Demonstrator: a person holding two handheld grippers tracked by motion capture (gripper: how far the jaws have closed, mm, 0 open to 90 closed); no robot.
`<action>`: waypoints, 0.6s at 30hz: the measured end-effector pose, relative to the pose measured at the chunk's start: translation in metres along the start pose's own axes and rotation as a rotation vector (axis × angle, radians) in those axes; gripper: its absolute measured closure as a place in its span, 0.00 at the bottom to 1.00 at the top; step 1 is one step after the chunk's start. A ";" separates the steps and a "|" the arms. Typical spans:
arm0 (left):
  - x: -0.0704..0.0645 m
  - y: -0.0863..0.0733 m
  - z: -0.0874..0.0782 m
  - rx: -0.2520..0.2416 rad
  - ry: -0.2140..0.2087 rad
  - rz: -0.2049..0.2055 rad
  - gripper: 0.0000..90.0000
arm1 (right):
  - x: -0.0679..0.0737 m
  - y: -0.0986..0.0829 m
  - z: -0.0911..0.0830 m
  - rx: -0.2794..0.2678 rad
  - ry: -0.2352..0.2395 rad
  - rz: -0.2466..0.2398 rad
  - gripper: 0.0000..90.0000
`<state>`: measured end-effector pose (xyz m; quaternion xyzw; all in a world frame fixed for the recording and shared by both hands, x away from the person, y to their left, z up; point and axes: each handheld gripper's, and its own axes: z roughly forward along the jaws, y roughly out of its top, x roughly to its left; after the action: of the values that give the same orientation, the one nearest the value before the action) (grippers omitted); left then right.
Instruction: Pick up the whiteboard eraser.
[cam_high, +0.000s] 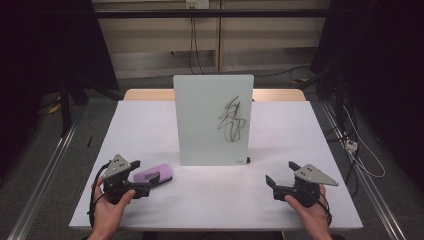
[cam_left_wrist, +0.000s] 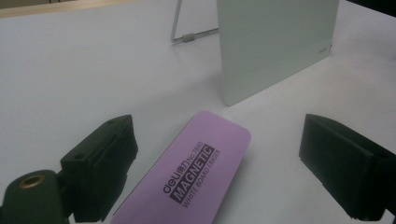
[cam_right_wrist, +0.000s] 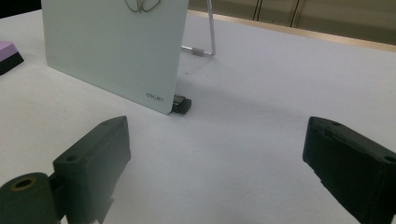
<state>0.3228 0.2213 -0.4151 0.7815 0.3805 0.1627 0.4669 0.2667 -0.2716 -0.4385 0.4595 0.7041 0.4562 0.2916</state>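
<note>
Near the front left corner of the white-covered table (cam_high: 150, 130), the left gripper (cam_high: 143, 179) stands with its jaws spread wide on either side of the flat, rounded lilac whiteboard eraser (cam_high: 152, 175), which lies on the cloth just left of the upright pale-green glass writing board (cam_high: 212, 119). From the left gripper view the eraser (cam_left_wrist: 187, 175) sits between the two black jaws, printed face up, and neither jaw seems to touch it. On the board a black scribble (cam_high: 232, 120) covers its right half. Towards the front right edge, the right gripper (cam_high: 281, 178) hovers over bare cloth, its jaws also wide apart and holding nothing; ahead of it is the board's lower corner (cam_right_wrist: 154, 95).

By my judgement the step in hand is the pick-up of the eraser, not yet made. Next the left jaws need to close squarely across the eraser's narrow sides, then lift it and bring its felt side to the scribble, with care not to push the propped board backwards.
</note>
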 end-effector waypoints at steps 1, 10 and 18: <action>0.000 0.000 0.000 -0.003 0.003 -0.001 0.12 | 0.000 0.000 0.000 0.000 0.000 0.000 0.09; 0.002 0.000 0.002 0.021 -0.007 -0.029 0.11 | -0.001 -0.001 0.001 0.013 0.005 0.008 0.08; 0.007 -0.001 0.003 0.035 -0.017 -0.037 0.11 | -0.001 -0.001 -0.001 0.010 0.017 0.012 0.08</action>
<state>0.3288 0.2249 -0.4182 0.7836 0.3937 0.1407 0.4595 0.2660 -0.2725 -0.4390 0.4611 0.7061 0.4583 0.2806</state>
